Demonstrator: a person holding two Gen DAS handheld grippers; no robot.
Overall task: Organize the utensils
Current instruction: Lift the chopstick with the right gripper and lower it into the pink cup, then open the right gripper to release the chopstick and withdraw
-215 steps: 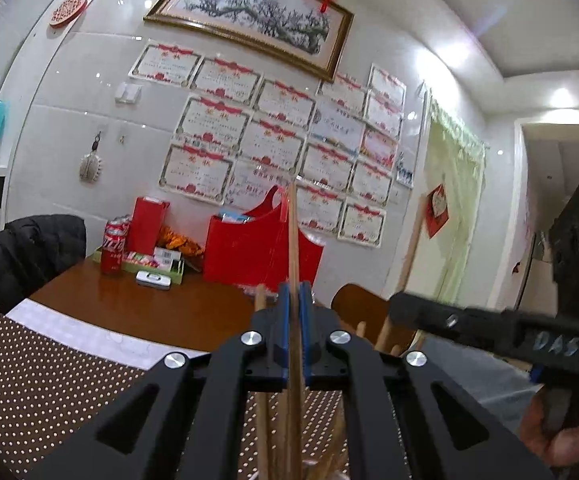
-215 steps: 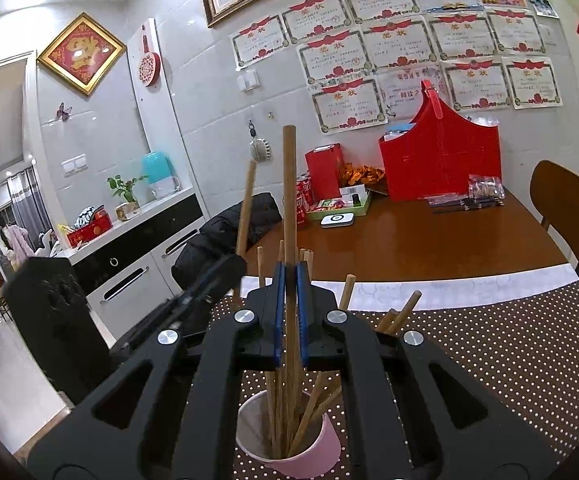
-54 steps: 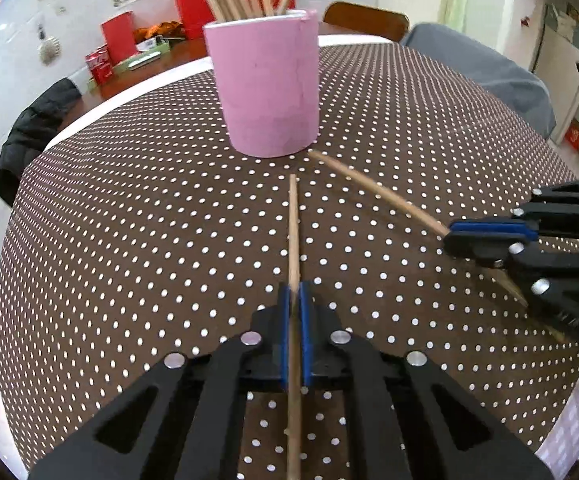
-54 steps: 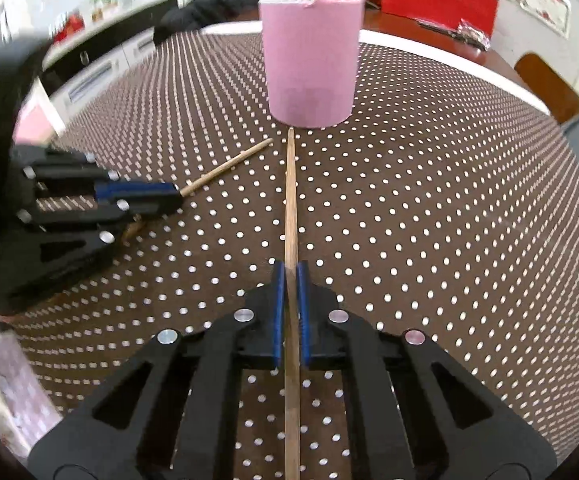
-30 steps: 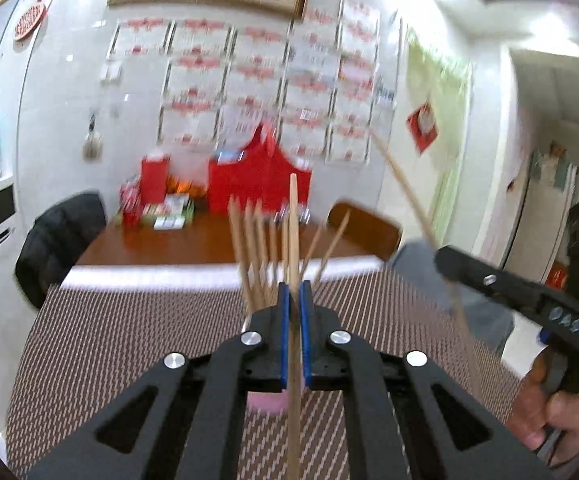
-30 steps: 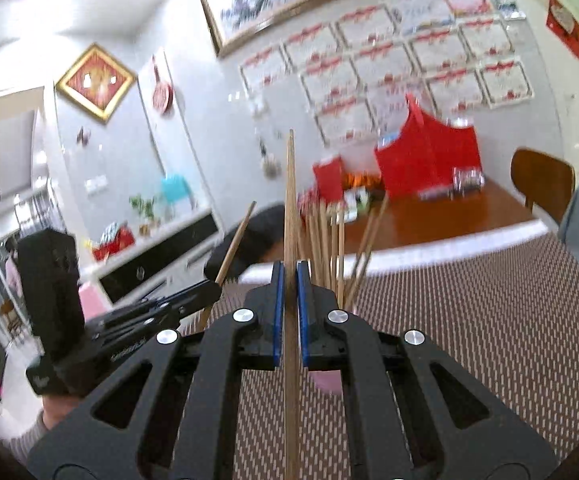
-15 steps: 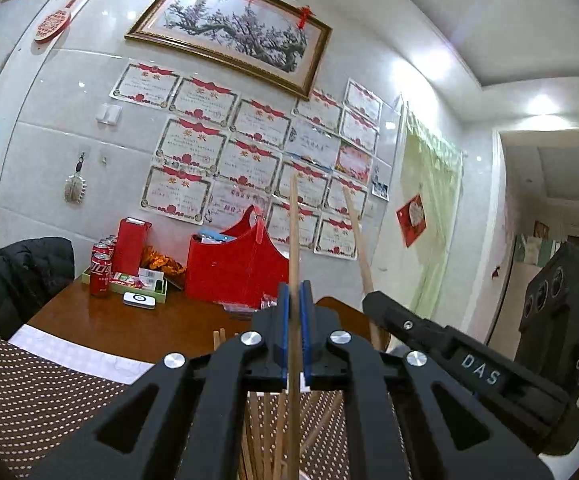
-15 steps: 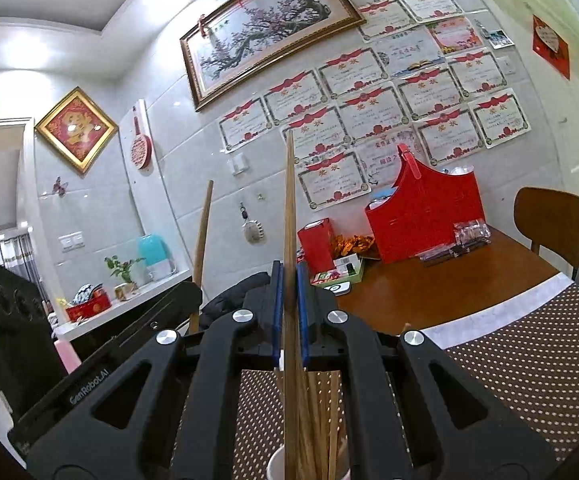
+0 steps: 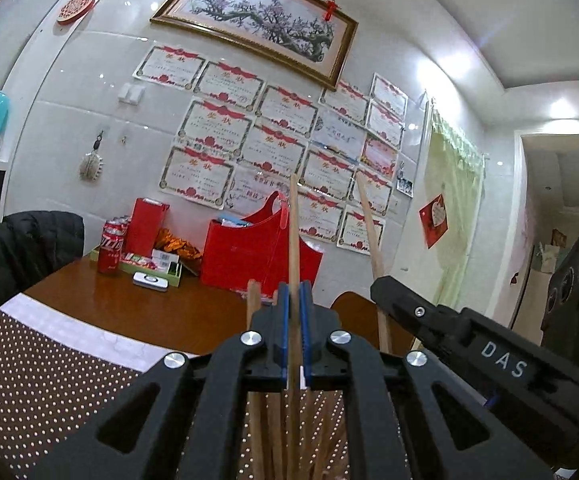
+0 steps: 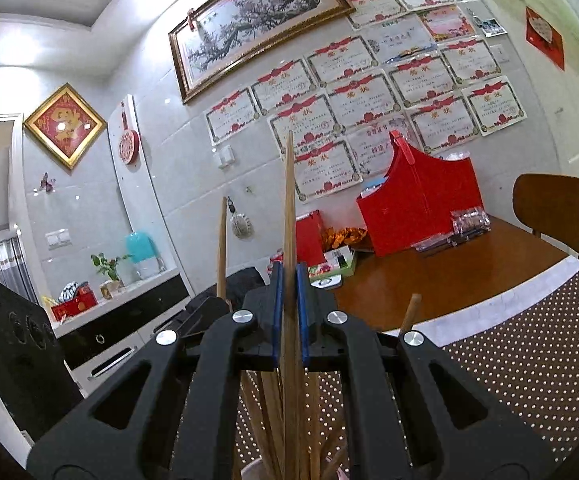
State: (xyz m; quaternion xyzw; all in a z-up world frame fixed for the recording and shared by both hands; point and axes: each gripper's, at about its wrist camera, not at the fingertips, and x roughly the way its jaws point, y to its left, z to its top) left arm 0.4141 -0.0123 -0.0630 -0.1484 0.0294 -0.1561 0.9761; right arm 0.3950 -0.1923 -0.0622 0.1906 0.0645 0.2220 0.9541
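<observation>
Two chopsticks, one per gripper — my left gripper point(image 9: 294, 316) is clamped on an upright chopstick point(image 9: 293, 232). My right gripper point(image 10: 287, 300) pinches another chopstick point(image 10: 288, 200) — both stand above the bundle point(image 10: 289, 432) in the cup on the bench point(image 10: 429, 272).

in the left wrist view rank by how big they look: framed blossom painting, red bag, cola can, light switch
1. Painting, largest.
2. Red bag, next, though it is partly hidden by the chopstick in the left gripper.
3. Cola can.
4. Light switch, smallest; close to the can, so that order is unsure.
</observation>
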